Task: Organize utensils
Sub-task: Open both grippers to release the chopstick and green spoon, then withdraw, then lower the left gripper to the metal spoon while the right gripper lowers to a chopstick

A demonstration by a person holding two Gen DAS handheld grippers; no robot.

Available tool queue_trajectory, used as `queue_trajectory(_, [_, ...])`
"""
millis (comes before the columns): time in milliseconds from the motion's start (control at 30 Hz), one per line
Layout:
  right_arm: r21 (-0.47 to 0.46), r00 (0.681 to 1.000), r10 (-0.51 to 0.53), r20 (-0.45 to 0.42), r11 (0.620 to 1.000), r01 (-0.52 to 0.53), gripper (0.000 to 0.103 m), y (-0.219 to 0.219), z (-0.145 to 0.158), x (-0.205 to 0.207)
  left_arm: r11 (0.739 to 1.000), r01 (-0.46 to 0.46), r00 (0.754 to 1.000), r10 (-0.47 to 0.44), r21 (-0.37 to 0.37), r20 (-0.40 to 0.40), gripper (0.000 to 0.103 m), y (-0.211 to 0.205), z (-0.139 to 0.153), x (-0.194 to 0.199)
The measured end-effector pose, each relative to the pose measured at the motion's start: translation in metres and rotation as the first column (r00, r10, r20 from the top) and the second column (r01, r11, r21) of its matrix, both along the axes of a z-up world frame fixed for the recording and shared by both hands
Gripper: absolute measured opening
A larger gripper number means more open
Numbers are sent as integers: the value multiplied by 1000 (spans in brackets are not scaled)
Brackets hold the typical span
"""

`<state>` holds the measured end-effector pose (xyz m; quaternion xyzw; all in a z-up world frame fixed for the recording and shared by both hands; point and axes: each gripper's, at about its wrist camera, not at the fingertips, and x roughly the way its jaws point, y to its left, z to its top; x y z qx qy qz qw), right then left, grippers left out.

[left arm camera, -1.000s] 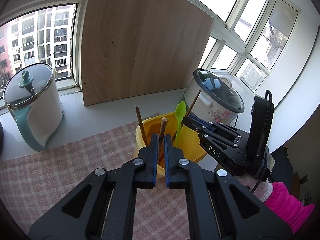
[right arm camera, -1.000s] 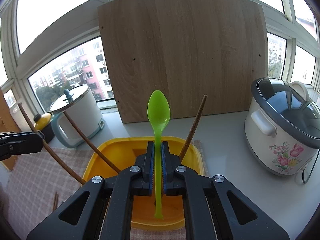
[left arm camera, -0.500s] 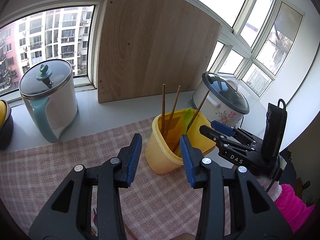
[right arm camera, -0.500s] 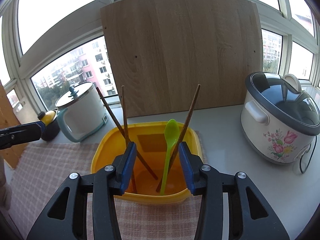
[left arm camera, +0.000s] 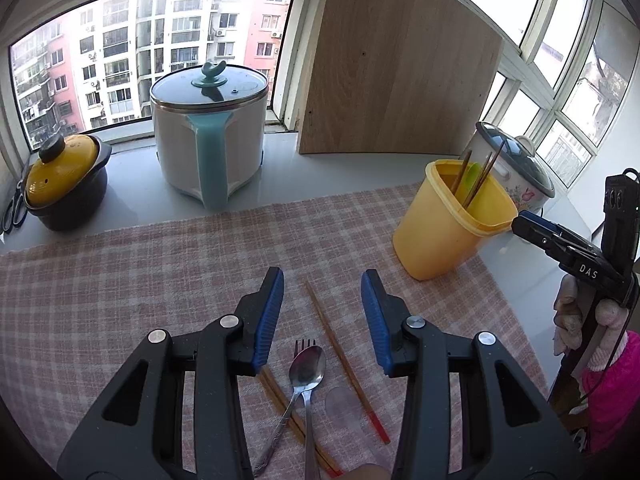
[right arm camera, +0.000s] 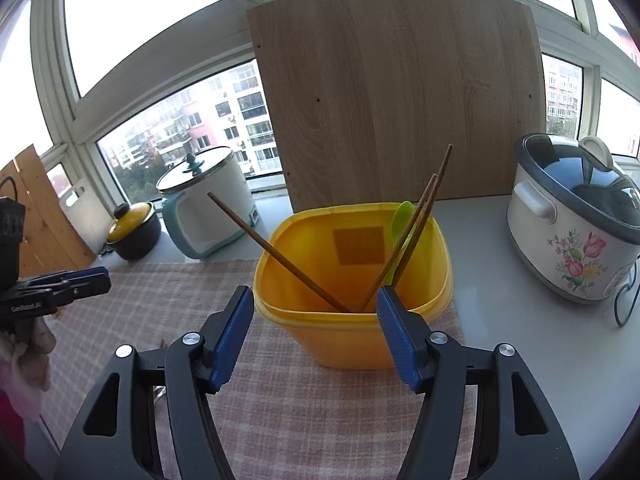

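A bay of windows wraps a pale counter laid with a pink checked cloth, a wooden board leaning behind. The yellow container on the cloth holds chopsticks and a green spoon. Both the right gripper and left gripper have just been opening and gape empty, the left above a metal spoon, fork and loose chopstick.

Ahead of the claw and to its left, a white pot with a teal handle and glass lid stands on the pale sill, and further left sits a small dark pot with a yellow lid. Straight beyond the claw a wooden board leans upright against the window. Off to the right stands a white flowered cooker, on the bare counter beside the pink checked cloth.
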<state>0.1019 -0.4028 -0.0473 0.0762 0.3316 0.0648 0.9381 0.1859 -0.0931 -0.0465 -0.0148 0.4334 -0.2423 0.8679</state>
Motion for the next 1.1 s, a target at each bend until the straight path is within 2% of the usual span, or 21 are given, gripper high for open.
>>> queue_trajectory(167, [4,996,74,-39,997,-74,63,21,-10,-1,998,-11,998,14,59,-60,41,28,-30,-17])
queue_trajectory(333, [-3,985,152,-82,988,-153,63,48,-23,0,997,-17,992,26,72,-120,41,47,-57,-30])
queue_trajectory(600, [18,941,265,-212,963,-268,63,89,-58,15,996,55,981,-39,76,-189,40,38,-86,-41])
queue_trajectory(800, [48,909,284,-306,958,-284,62,106,-86,33,991,86,975,-63,102,-212,35,29,-104,-45])
queue_trajectory(867, [53,901,280,-331,959,-279,54,111,-93,40,993,78,974,-56,92,-219,35,30,-106,-44])
queue_trajectory(1000, [79,880,276,-386,960,-267,48,123,-109,56,995,70,972,-54,66,-228,31,34,-108,-41])
queue_trajectory(1100, [74,864,258,-432,965,-251,37,133,-120,69,995,85,972,-71,55,-226,31,36,-106,-41])
